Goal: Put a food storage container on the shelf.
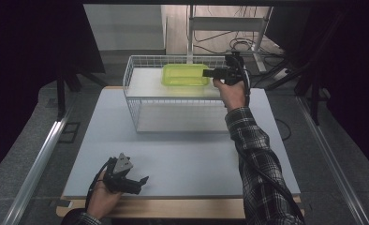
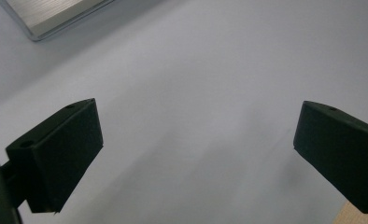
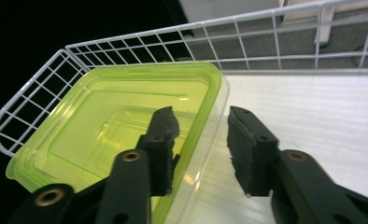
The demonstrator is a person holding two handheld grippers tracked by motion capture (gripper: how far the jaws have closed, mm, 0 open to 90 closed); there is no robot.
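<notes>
1. Left gripper (image 1: 143, 180): near table edge (image 1: 79, 187), jaws spread wide, holding nothing.
2. Wire basket (image 1: 131, 101): far side of table.
3. Green container (image 1: 185, 75): inside basket, at its back.
4. Right gripper (image 3: 198, 140): jaws part-open astride container's rim, apparently not pinching. Step judged: release after placing. Next: lift clear without snagging the rim.

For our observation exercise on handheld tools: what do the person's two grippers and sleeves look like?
Both grippers are black. The left gripper carries a grey three-cornered plate on top; its fingers are blocky wedges. The right gripper has ribbed pads, brass-coloured pivot rings and a trailing black cable. The sleeve is dark plaid.
</notes>
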